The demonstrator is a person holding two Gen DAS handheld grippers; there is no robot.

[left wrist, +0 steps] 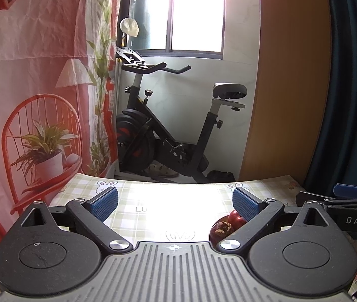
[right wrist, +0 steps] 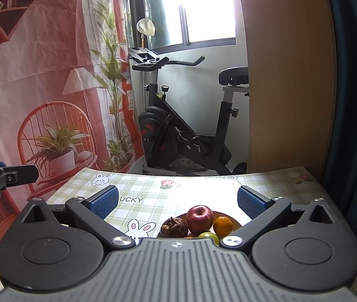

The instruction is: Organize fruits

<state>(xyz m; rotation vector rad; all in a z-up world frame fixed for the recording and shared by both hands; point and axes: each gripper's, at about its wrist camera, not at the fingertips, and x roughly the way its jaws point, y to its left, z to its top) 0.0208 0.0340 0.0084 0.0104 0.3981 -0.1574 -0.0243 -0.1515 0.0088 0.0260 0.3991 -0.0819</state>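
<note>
Both tools are held level above the near end of a counter (right wrist: 274, 183) covered in a pale green checked cloth printed with white rabbits and small flowers. The left tool (left wrist: 175, 202) stands with its blue-padded fingers spread wide and nothing between them; ahead of it the cloth is washed out by glare from the window. The right tool (right wrist: 175, 201) is likewise spread wide and empty.

Just ahead of the right tool, low between its fingers, sits a brown plate (right wrist: 236, 222) of fruit: a red apple (right wrist: 199, 217) in the middle, a dark wrinkled fruit (right wrist: 173, 227) touching its left side, an orange (right wrist: 223, 225) to its right, and a green fruit (right wrist: 209, 235) nearest the tool, partly hidden by its body. From the left tool the same plate lies to the right, tucked behind the right finger, showing only the apple and the dark fruit.

Beyond the counter's far edge stands a black exercise bike (right wrist: 178, 130) on the floor under a bright window (right wrist: 203, 7). To the left hangs a printed backdrop (right wrist: 39, 75) of a red chair, potted plants and shelves. To the right is a wooden panel (right wrist: 289, 75), then a dark blue curtain (right wrist: 354, 75).
</note>
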